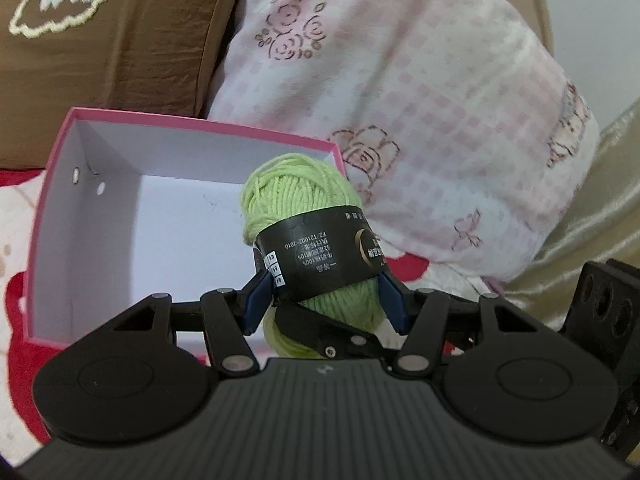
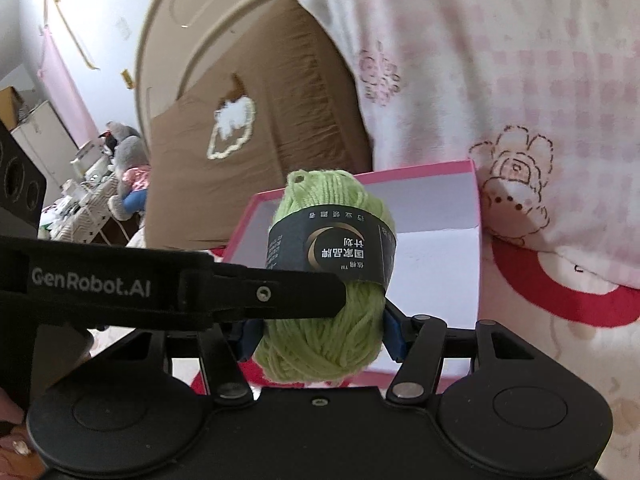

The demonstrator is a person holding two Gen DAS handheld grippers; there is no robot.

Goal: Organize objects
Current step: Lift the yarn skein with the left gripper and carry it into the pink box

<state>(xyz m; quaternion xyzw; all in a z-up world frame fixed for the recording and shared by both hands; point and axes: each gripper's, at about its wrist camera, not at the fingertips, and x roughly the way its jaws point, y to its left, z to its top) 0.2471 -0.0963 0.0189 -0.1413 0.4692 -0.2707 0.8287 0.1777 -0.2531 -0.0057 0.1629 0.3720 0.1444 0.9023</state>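
Two hand-held grippers, left hand-held gripper (image 1: pixel 324 280) and right hand-held gripper (image 2: pixel 320 328), each clamp green yarn (image 1: pixel 296 188); I fear they collide above the pink box (image 1: pixel 80 200).

A ball of light green yarn (image 1: pixel 298 184) with a black paper band round its middle is clamped between blue pads, its end pointing up and away. Just behind it sits an open pink box (image 1: pixel 200 124) — white inside, nothing in it — resting on patterned bedding.

A second green yarn ball (image 2: pixel 332 332) has the same black band.
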